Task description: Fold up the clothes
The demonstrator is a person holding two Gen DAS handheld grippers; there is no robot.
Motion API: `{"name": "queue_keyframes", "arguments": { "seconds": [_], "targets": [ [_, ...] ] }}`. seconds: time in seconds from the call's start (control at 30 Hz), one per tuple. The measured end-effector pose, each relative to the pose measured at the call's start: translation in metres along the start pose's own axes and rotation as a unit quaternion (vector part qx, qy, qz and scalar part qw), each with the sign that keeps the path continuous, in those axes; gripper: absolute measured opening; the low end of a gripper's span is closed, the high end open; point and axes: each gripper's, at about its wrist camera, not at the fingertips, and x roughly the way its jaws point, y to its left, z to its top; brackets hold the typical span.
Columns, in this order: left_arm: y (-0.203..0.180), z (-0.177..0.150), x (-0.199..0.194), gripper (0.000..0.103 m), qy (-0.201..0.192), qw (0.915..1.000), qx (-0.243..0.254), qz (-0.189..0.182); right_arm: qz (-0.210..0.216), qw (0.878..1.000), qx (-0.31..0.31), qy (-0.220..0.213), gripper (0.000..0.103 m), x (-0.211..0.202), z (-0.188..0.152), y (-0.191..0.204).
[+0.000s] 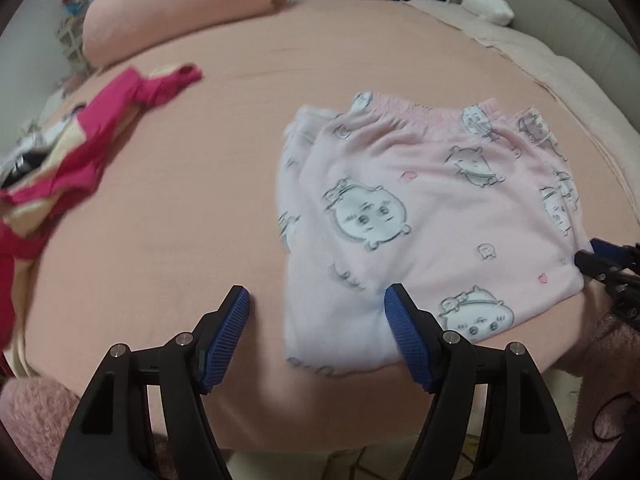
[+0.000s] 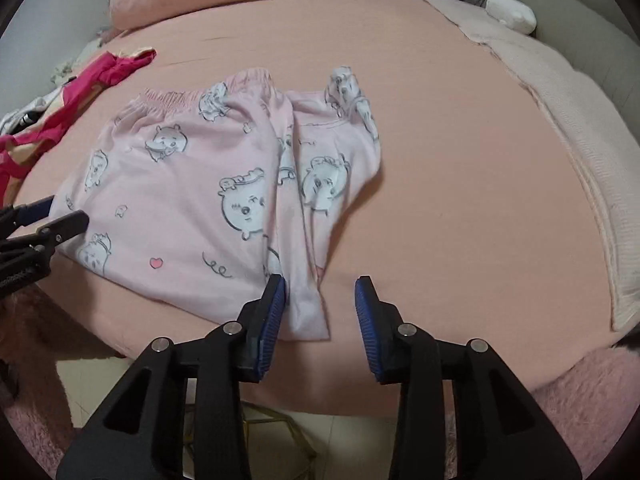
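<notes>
- Ahead of my left hand-held gripper, the pink pajama pants are lying folded on the bed, with their near left corner sitting between my two blue pads.
- I am holding this left hand-held gripper wide open, gripping nothing; its right pad is hanging over the cloth and its left pad over bare sheet.
- Off to the right of it, my right hand-held gripper is showing at the pants' far right edge.
- I am keeping the right hand-held gripper spread as well, and it is empty; a narrow folded strip of the pants is lying between its pads, close beside the left one.
- Farther ahead, the elastic waistband is lying along the far side of the pants.
- To the far left of both, a heap of magenta clothing is lying well apart from the pants.
- Beyond that, a pink pillow is resting at the bed's far edge.
</notes>
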Motion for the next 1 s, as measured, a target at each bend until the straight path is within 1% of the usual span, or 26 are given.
{"name": "queue_keyframes", "arguments": {
  "seconds": [0.03,0.1,0.13,0.2,0.23,0.27,0.33,0.37,0.4,0.43,0.5,0.6,0.67,0.73,0.8,0.87,0.93,0.97,1.0],
  "targets": [
    [0.005,0.001,-0.004,0.073,-0.005,0.9999,-0.012,-0.007,0.009,1.000,0.010,-0.001,0.045,-0.001,0.000,-0.003],
    [0.013,0.004,-0.010,0.073,-0.019,0.9992,-0.031,-0.020,0.055,0.997,0.057,-0.003,0.049,-0.005,0.000,-0.020],
    [0.014,0.005,-0.009,0.073,-0.020,0.9987,-0.037,-0.028,0.096,0.992,0.087,0.002,0.051,-0.004,0.001,-0.028],
    [0.017,0.009,-0.007,0.073,-0.022,0.9975,-0.050,-0.044,0.177,0.973,0.148,0.019,0.054,0.005,0.002,-0.040],
    [0.017,0.010,-0.006,0.073,-0.022,0.9972,-0.052,-0.049,0.203,0.964,0.169,0.029,0.054,0.012,0.004,-0.042],
    [0.015,0.011,-0.005,0.073,-0.021,0.9974,-0.048,-0.051,0.212,0.961,0.174,0.038,0.055,0.019,0.005,-0.039],
    [0.011,0.012,-0.004,0.073,-0.021,0.9976,-0.039,-0.053,0.202,0.966,0.154,0.042,0.056,0.025,0.009,-0.029],
    [0.010,0.013,-0.003,0.073,-0.022,0.9976,-0.037,-0.055,0.194,0.970,0.142,0.041,0.050,0.027,0.011,-0.024],
    [0.010,0.014,-0.003,0.073,-0.023,0.9974,-0.037,-0.058,0.191,0.972,0.134,0.039,0.029,0.028,0.015,-0.020],
    [0.011,0.016,-0.004,0.073,-0.026,0.9970,-0.039,-0.062,0.193,0.972,0.130,0.038,0.021,0.027,0.020,-0.017],
    [0.014,0.020,-0.005,0.073,-0.033,0.9959,-0.048,-0.069,0.195,0.973,0.122,0.035,0.015,0.026,0.030,-0.011],
    [0.024,0.021,-0.011,0.073,-0.041,0.9924,-0.073,-0.089,0.207,0.974,0.095,0.018,0.014,0.008,0.051,-0.005],
    [0.032,0.020,-0.014,0.073,-0.044,0.9891,-0.094,-0.105,0.218,0.974,0.065,0.009,0.014,0.001,0.070,0.017],
    [0.039,0.017,-0.016,0.073,-0.045,0.9849,-0.116,-0.121,0.236,0.971,0.033,0.010,0.014,0.005,0.084,0.049],
    [0.050,0.016,-0.013,0.073,-0.039,0.9775,-0.148,-0.145,0.243,0.970,0.003,0.018,0.014,0.005,0.083,0.071],
    [0.061,0.016,-0.010,0.073,-0.039,0.9682,-0.179,-0.170,0.247,0.968,-0.021,0.038,0.014,0.018,0.079,0.094],
    [0.069,0.016,-0.008,0.073,-0.043,0.9564,-0.203,-0.205,0.239,0.968,-0.038,0.068,0.015,0.037,0.070,0.114],
    [0.070,0.016,-0.006,0.073,-0.040,0.9522,-0.207,-0.221,0.230,0.969,-0.046,0.077,0.017,0.047,0.065,0.122],
    [0.070,0.016,-0.004,0.073,-0.037,0.9476,-0.211,-0.237,0.224,0.970,-0.051,0.076,0.017,0.053,0.062,0.127]
  ]
}}
